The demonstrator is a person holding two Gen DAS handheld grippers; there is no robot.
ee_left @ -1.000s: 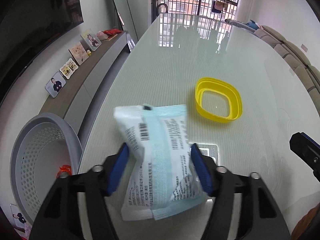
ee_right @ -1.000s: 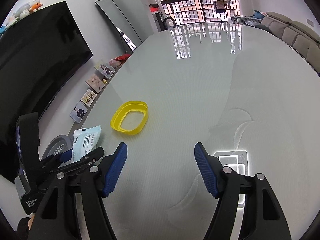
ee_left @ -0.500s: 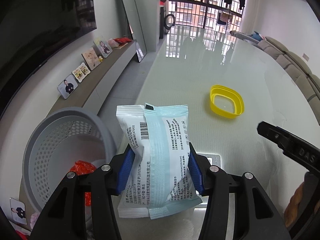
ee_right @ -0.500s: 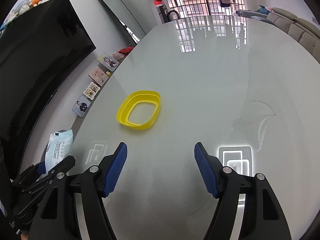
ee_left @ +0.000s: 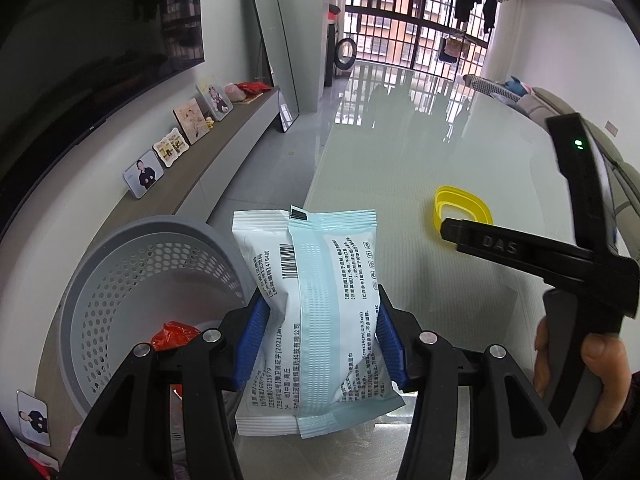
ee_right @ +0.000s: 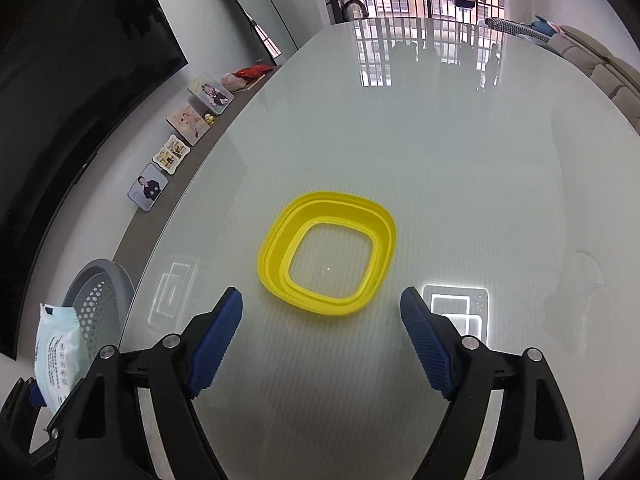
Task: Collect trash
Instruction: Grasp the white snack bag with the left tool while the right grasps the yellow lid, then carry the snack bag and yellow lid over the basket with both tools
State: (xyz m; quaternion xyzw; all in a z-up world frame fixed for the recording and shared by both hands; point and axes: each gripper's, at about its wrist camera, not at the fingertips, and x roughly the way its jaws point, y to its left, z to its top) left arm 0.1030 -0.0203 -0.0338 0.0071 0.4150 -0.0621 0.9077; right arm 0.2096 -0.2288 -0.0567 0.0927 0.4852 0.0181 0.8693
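Note:
My left gripper [ee_left: 320, 336] is shut on a white and pale blue wipes packet [ee_left: 320, 304] and holds it upright over the table's left edge, beside the grey perforated trash basket [ee_left: 120, 280] on the floor. Red trash [ee_left: 174, 334] lies inside the basket. My right gripper [ee_right: 322, 330] is open and empty above the glass table [ee_right: 480, 160], just short of a yellow square ring-shaped lid [ee_right: 326, 258]. The packet [ee_right: 56, 360] and basket [ee_right: 98, 296] also show at the left of the right wrist view.
A low TV shelf with photo frames [ee_left: 172, 152] runs along the left wall under a large dark TV [ee_left: 80, 40]. A mirror leans at the back. A sofa [ee_right: 612, 68] stands at the table's far right. The right gripper's body [ee_left: 580, 264] is close at right.
My left gripper has carried the packet left, from over the table to its edge by the basket. My right gripper has moved forward toward the yellow lid, still open.

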